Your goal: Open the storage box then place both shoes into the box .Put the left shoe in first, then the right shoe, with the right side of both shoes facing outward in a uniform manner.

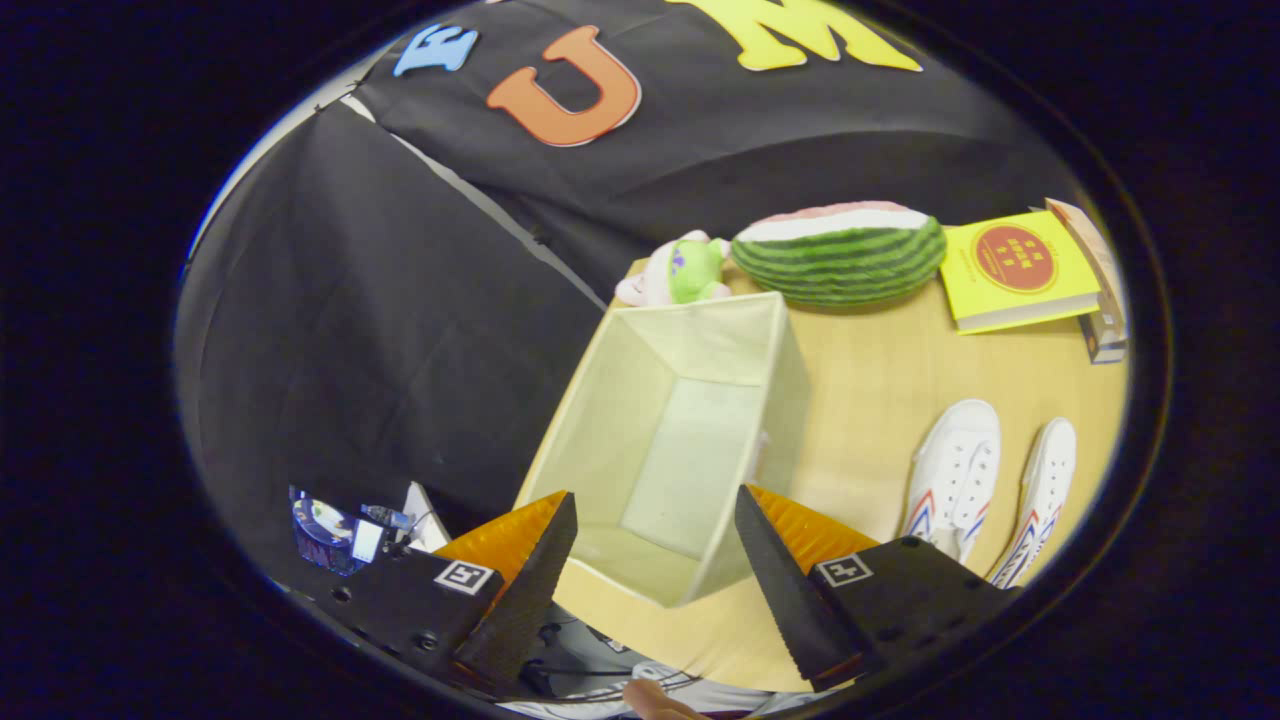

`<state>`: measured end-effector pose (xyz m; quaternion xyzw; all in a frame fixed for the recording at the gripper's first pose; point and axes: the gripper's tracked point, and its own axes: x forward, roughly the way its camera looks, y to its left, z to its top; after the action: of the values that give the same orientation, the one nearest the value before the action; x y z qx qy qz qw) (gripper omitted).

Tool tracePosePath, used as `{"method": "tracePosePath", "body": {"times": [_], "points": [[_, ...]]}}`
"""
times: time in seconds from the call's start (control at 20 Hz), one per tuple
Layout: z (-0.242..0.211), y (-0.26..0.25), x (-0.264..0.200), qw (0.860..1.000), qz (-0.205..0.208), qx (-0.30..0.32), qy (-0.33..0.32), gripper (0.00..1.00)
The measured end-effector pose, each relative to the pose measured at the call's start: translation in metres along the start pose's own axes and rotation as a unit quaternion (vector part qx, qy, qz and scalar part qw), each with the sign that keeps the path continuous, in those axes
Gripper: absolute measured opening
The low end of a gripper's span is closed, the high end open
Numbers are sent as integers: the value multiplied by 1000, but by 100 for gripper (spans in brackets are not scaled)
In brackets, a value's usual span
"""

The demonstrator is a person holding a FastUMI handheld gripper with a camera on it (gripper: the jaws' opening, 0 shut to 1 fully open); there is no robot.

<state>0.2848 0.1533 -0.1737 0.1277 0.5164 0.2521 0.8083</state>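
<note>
We hover with the gripper [655, 560] spread wide and empty above the open storage box [680, 440] at the table's [880, 400] left edge; both shoes [990, 490] near its right edge look light and soft, so we'd pinch a heel collar.

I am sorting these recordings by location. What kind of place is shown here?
Probably a staged recording booth, not a lived-in room: black cloth wall hangs behind a wooden table laid with props, an open box, two white shoes, a watermelon toy. The gripper jaws stand open, empty.
</note>
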Motion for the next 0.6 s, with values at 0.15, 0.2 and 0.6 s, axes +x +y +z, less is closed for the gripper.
{"method": "tracePosePath", "body": {"times": [0.15, 0.2, 0.6], "points": [[-8, -56, -1, 998, -62, -5, 4, 100], [-12, -69, 0, 997, -72, 6, 12, 100], [-55, -166, -14, 986, -147, 31, 71, 100]]}}
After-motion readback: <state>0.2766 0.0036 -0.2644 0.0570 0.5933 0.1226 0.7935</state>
